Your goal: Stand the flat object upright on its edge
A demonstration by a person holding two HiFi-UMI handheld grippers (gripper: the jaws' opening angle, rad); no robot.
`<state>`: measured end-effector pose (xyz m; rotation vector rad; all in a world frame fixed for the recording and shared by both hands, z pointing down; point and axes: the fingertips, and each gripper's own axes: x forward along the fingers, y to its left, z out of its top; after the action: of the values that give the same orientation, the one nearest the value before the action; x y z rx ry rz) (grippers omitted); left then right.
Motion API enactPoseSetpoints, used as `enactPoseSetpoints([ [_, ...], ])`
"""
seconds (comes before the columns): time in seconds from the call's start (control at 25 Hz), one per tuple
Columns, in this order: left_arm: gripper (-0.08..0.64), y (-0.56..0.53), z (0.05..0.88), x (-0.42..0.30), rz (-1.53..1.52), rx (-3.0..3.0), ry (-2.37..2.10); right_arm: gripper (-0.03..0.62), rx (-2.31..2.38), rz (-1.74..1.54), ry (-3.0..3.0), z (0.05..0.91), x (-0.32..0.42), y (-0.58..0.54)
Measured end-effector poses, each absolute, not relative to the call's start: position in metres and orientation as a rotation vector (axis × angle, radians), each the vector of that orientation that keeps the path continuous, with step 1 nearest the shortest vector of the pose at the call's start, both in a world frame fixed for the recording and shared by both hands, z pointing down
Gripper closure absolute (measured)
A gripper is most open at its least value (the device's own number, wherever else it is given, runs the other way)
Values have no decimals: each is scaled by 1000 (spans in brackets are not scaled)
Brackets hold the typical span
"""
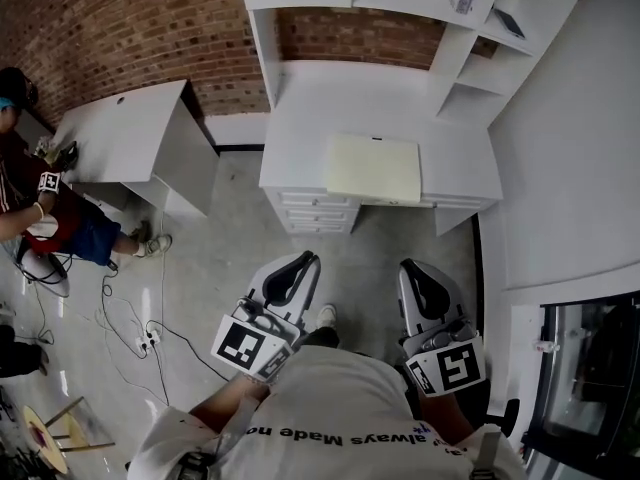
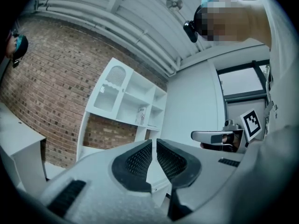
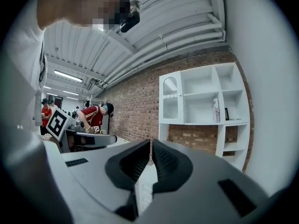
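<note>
A pale yellow flat board [image 1: 372, 168] lies flat on the white desk [image 1: 300, 118] ahead, overhanging the front edge a little. Both grippers hang well short of it, above the floor close to my body. My left gripper [image 1: 307, 260] is shut with nothing between its jaws, its black pads [image 2: 140, 160] nearly touching in the left gripper view. My right gripper [image 1: 410, 267] is likewise shut and empty, its pads [image 3: 166, 158] meeting in the right gripper view. The board does not show in either gripper view.
White shelving [image 1: 480, 28] rises over the desk, with drawers [image 1: 315, 213] below its front. A second white desk [image 1: 120, 133] stands at left, where a person in red [image 1: 40, 218] bends. Cables [image 1: 130, 328] trail on the grey floor. A dark cabinet [image 1: 590, 378] stands at right.
</note>
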<state>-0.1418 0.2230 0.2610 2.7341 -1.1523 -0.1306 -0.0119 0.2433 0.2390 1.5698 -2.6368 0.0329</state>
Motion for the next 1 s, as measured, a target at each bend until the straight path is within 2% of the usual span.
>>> enactPoseSetpoints([
  [0.44, 523, 167, 267, -147, -117, 2755, -1103, 574, 1599, 46, -2608, 252, -21, 188],
  [1.0, 523, 103, 279, -111, -81, 2727, -1123, 574, 1580, 26, -2613, 261, 16, 118],
])
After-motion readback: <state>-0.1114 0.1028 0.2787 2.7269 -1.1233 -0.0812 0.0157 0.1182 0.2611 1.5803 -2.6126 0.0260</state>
